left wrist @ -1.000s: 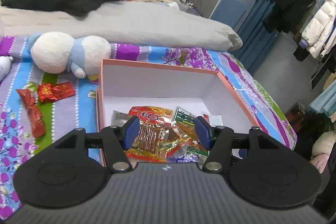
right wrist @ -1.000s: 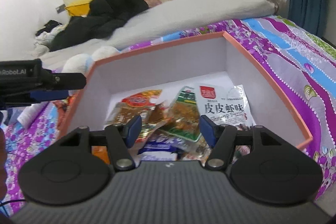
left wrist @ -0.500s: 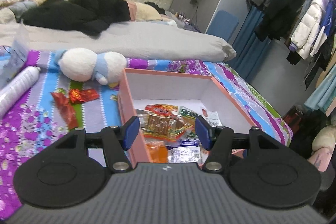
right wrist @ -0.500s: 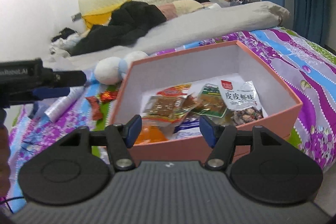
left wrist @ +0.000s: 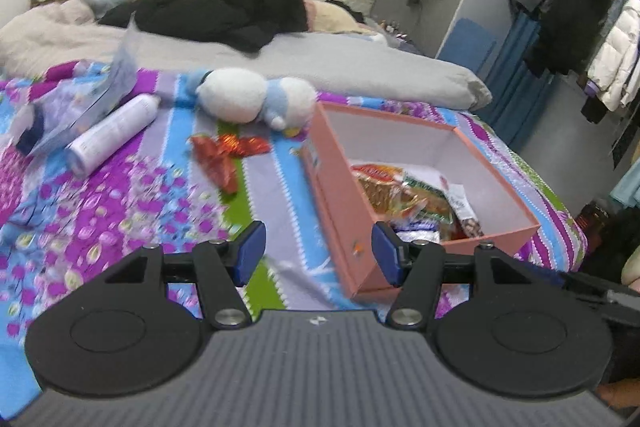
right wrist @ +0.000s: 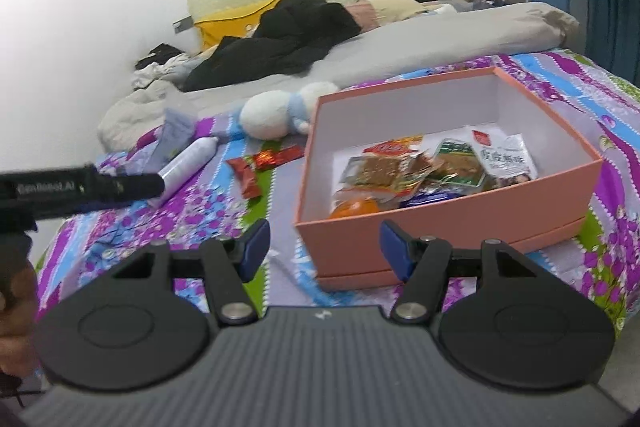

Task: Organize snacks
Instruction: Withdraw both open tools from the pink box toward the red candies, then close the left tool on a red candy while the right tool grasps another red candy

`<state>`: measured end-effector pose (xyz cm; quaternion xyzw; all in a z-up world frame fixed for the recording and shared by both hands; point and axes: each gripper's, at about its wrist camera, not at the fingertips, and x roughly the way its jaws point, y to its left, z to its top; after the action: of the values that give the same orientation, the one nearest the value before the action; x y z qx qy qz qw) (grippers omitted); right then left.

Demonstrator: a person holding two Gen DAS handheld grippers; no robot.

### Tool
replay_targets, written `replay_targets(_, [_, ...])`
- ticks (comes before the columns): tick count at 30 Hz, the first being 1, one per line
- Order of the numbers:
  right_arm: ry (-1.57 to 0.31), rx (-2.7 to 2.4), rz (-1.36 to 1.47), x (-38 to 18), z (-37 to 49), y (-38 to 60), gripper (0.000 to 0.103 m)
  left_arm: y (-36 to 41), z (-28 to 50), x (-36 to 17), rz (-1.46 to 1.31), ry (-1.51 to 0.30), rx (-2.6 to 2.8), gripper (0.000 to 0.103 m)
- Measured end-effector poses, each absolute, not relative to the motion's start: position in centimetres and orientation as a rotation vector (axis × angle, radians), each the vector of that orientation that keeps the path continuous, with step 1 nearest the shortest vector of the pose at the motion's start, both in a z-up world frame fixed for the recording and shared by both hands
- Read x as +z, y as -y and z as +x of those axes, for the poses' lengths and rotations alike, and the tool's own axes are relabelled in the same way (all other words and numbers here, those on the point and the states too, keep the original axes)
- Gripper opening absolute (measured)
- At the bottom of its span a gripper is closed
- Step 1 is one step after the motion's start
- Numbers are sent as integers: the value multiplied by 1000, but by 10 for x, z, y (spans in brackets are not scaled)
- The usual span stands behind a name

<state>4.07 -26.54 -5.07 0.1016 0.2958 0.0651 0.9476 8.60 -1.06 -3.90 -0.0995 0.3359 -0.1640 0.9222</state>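
Both claws are hanging spread with nothing between them: left claw [left wrist: 318, 247] over the bedspread [left wrist: 132, 211], right claw [right wrist: 324, 245] just in front of the pink box [right wrist: 448, 223]. Snack packets [right wrist: 420, 173] are sitting piled inside it, while two red wrappers [left wrist: 224, 157] are lying outside, near the plush toy [left wrist: 256, 99].

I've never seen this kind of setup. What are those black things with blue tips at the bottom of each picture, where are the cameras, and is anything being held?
A person holds a two-finger gripper in each hand; each carries a fisheye camera looking along its fingers. The left gripper and right gripper both stand open and empty. On the patterned bedspread sits a pink box of snack packets. Outside it lie red snack wrappers, a white bottle and a plush toy.
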Motion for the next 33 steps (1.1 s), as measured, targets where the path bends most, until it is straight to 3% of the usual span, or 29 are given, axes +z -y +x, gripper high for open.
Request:
replay_targets(14, [-619,219,147,-56,64,219,63,-33,92,-66,-281,-706,-248,70])
replay_targets(33, [-624,309,134,-69,175,164,63,-70,188,-144,-443,-763,-206,69])
